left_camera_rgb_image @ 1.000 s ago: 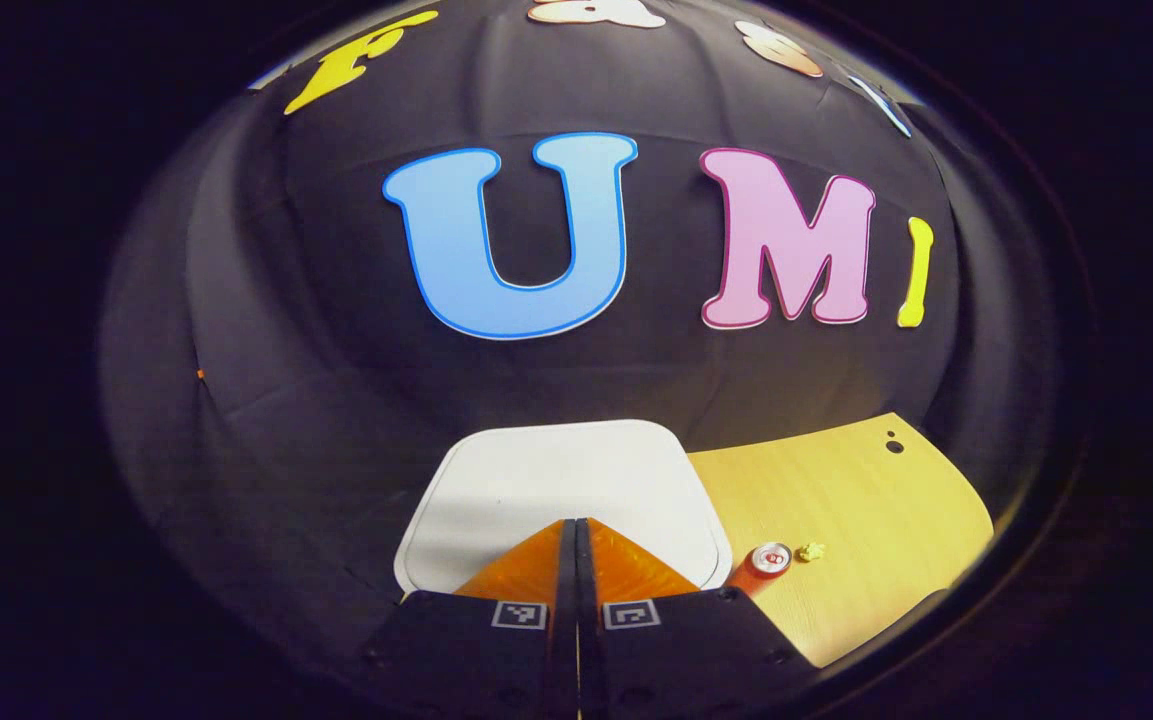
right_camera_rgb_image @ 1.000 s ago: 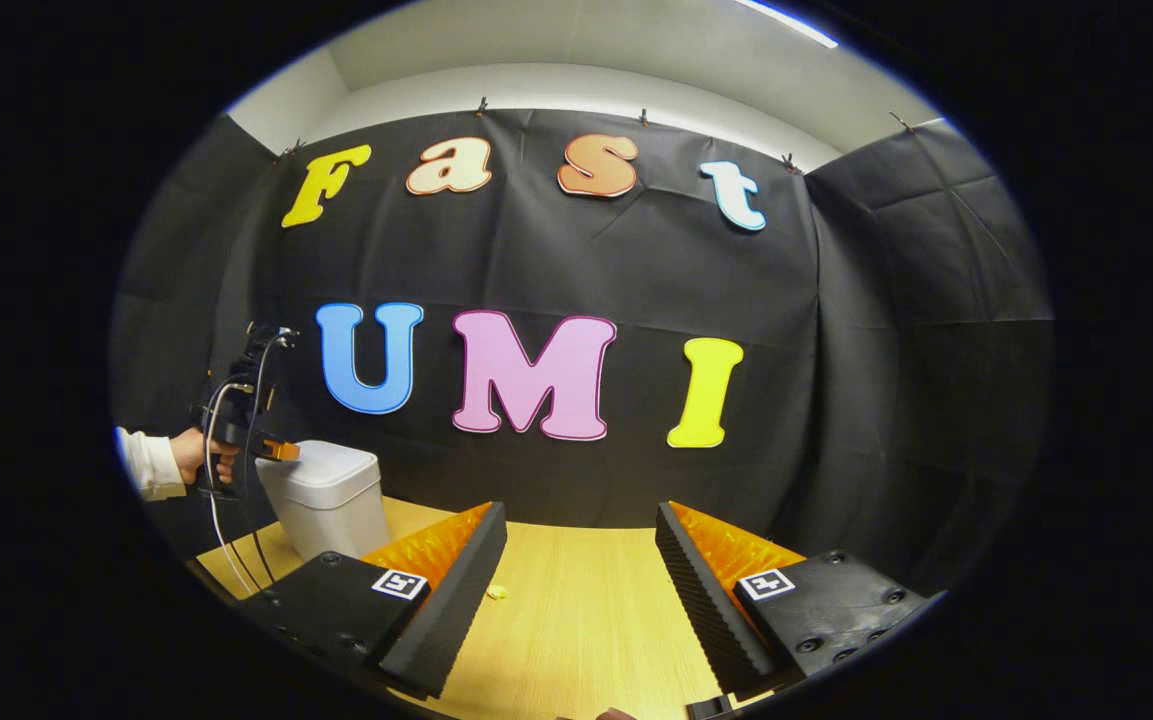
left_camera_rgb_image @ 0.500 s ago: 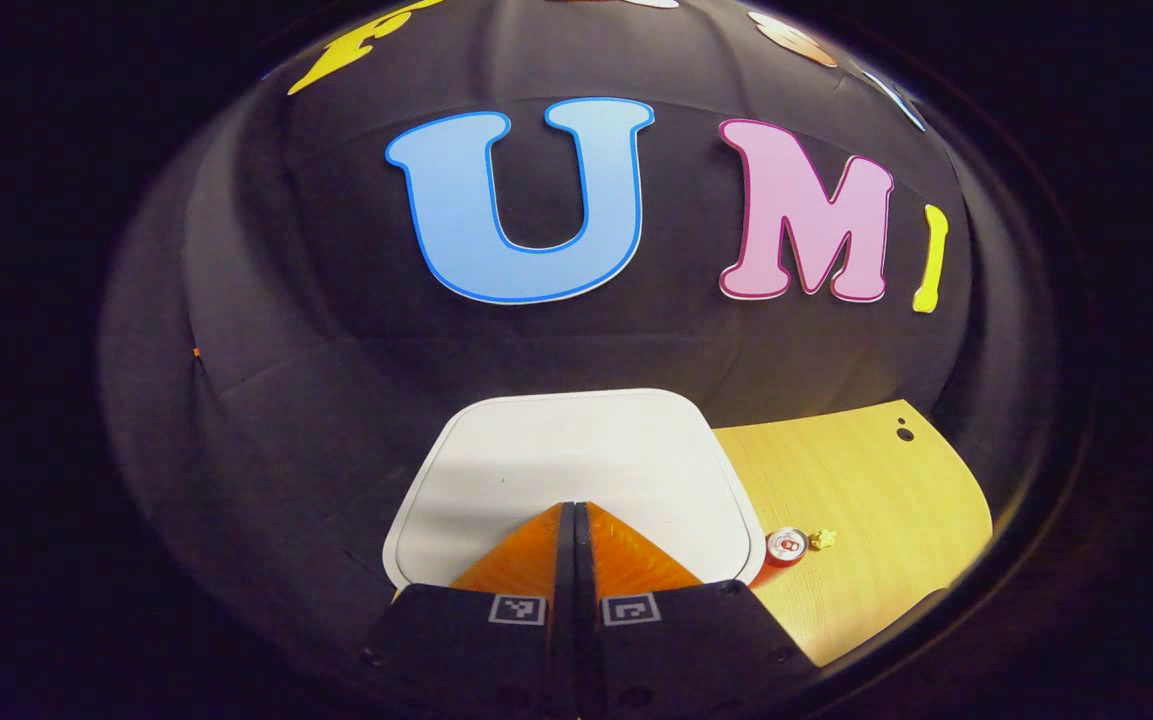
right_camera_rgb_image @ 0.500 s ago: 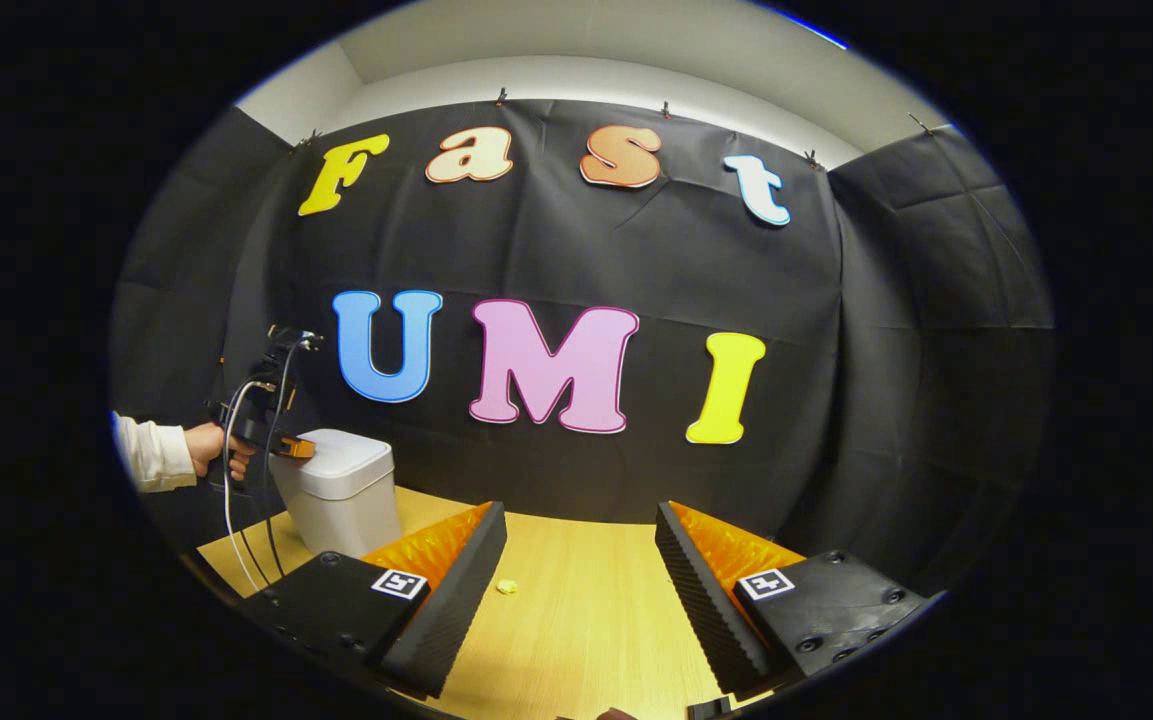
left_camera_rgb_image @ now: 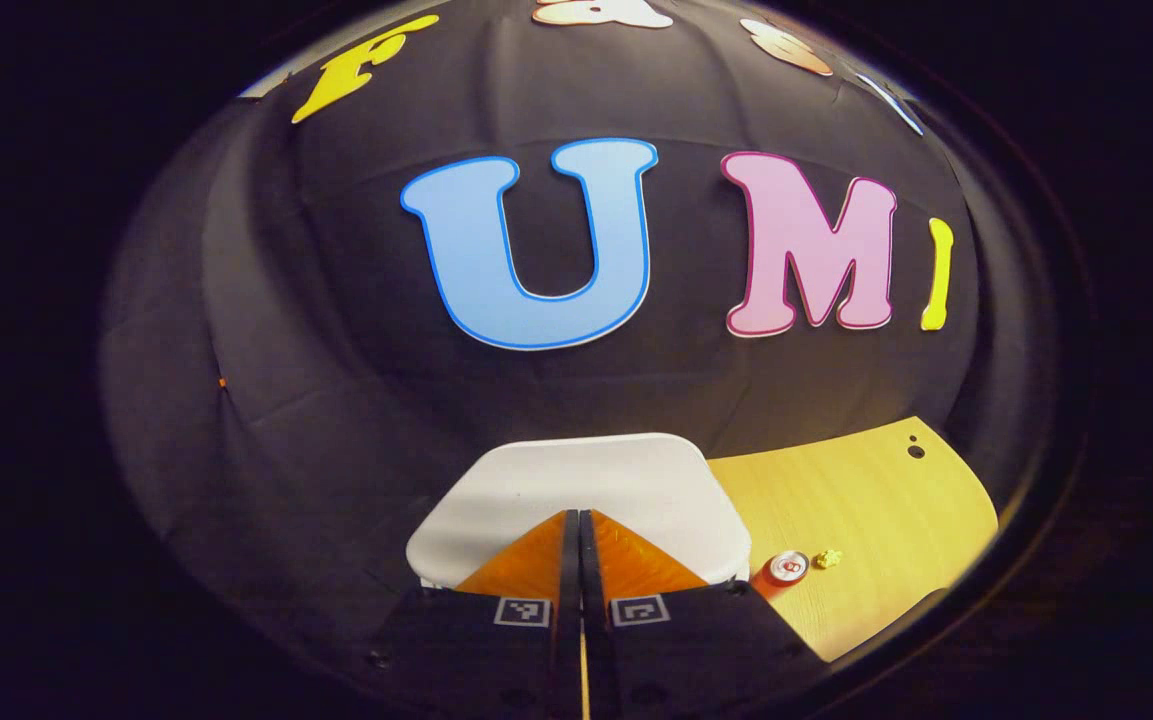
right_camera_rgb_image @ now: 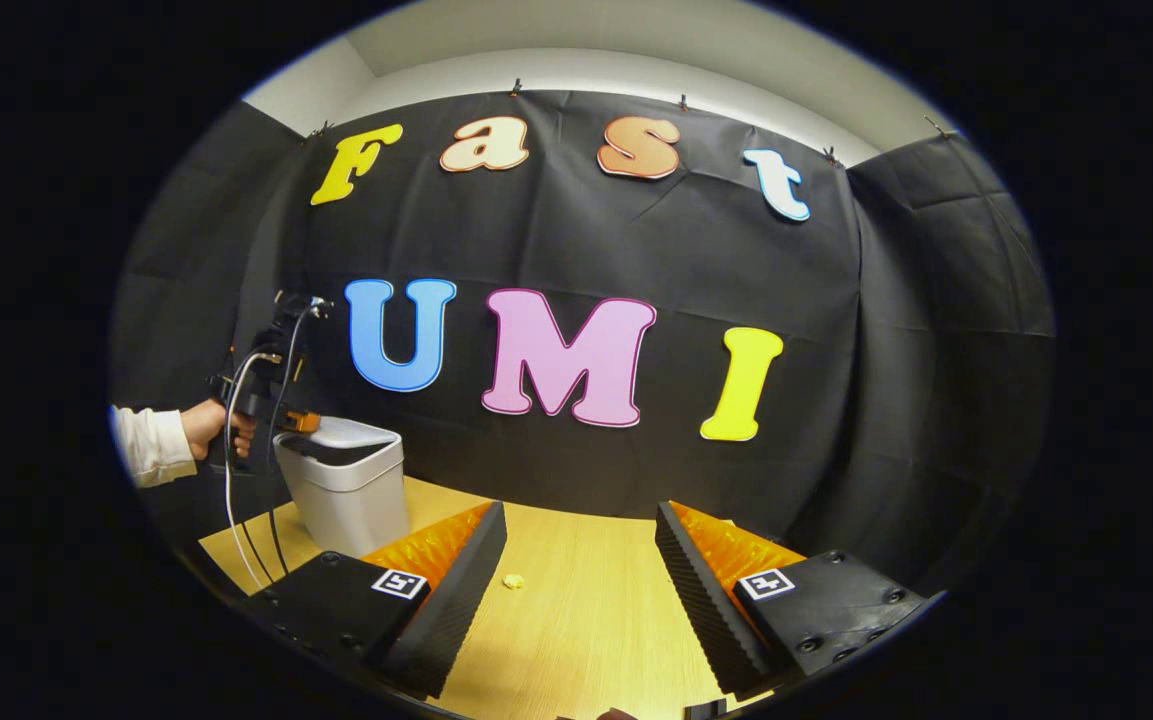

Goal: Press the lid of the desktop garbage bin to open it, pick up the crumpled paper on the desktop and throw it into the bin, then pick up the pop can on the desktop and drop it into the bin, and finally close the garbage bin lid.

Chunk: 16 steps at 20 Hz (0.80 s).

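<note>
Pale wood grain covers the bench, which stands against a wall of creased black cloth with a strip of white wall and ceiling above it. At the bench's far left sits the white bin, its lid tipped up so that a dark gap shows along one edge. The left gripper, fingers pressed together with nothing between them, hangs over the lid's near edge; whether it touches cannot be told. In the right gripper view a hand in a white sleeve holds it. The pop can stands upright on the bench just beside the bin, with the small yellow crumpled paper close by. The right gripper hovers wide open above the bench, holding nothing, well apart from the bin.
</note>
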{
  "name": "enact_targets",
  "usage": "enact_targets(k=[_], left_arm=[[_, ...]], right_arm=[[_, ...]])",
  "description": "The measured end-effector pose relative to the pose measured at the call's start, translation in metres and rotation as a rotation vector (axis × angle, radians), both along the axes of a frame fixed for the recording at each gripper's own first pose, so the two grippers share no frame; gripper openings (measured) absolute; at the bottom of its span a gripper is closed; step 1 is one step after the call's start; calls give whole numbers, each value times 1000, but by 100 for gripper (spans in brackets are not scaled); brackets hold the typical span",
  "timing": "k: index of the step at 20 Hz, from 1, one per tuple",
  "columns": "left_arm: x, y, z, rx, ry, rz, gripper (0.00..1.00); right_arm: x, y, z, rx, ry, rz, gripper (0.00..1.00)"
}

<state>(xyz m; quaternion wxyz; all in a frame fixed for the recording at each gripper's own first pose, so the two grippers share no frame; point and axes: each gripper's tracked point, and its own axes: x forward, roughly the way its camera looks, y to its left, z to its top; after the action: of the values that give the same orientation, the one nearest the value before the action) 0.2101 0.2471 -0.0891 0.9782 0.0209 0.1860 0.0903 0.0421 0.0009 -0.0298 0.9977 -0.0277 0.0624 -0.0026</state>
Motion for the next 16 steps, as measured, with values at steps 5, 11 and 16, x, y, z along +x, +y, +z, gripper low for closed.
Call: enact_targets(k=[5, 11, 16], left_arm=[[-20, 7, 45, 8, -138, -1, 35], [-60, 11, 90, 44, -257, -1, 96], [-111, 1, 114, 43, -318, -2, 96]], right_arm=[[15, 15, -6, 0, 20, 35, 97], [37, 33, -12, 5, 34, 78, 97], [67, 47, -29, -13, 66, 134, 97]])
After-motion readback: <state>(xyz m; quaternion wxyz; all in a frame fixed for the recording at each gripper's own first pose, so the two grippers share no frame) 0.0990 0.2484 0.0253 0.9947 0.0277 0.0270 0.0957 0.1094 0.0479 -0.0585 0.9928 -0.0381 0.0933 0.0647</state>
